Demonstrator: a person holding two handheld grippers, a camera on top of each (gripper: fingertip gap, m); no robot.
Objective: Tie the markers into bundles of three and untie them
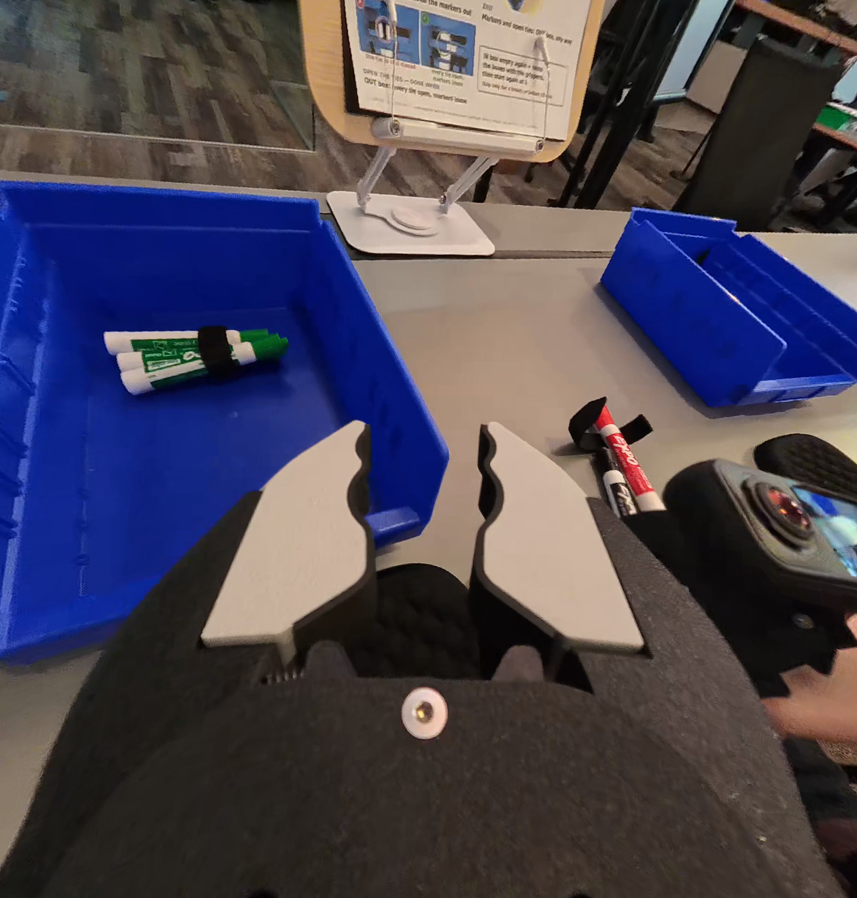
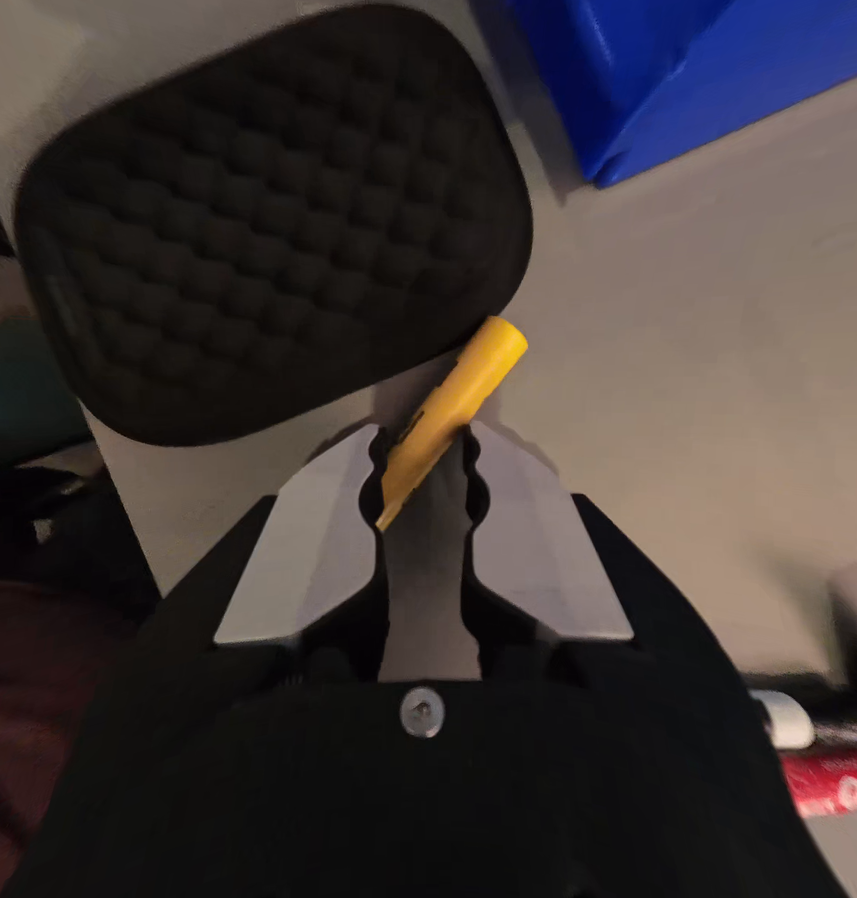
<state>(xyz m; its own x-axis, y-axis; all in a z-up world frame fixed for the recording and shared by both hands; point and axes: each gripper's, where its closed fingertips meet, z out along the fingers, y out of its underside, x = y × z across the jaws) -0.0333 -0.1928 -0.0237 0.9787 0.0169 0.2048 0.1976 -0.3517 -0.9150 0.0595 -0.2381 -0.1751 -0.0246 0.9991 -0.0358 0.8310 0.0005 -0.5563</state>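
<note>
A bundle of three green markers (image 1: 193,357), tied with a black strap (image 1: 216,352), lies inside the big blue bin (image 1: 407,388) on the left. My left gripper (image 1: 425,427) is open and empty, just right of that bin's near right wall. A red marker (image 1: 628,461) and a black marker (image 1: 616,491) lie on the grey table with a loose black strap (image 1: 584,427) around their far ends. My right gripper (image 2: 421,432) is shut on a yellow marker (image 2: 470,388), which sits slantwise between the fingertips. The right gripper's body (image 1: 781,534) shows in the left wrist view.
A second blue bin (image 1: 708,330) stands at the back right; its corner also shows in the right wrist view (image 2: 708,73). A black textured pad (image 2: 271,218) lies beside the right gripper. A sheet on a white stand (image 1: 417,228) is at the table's back edge. The tips of one gripper are about 20 cm away from the tips of the other.
</note>
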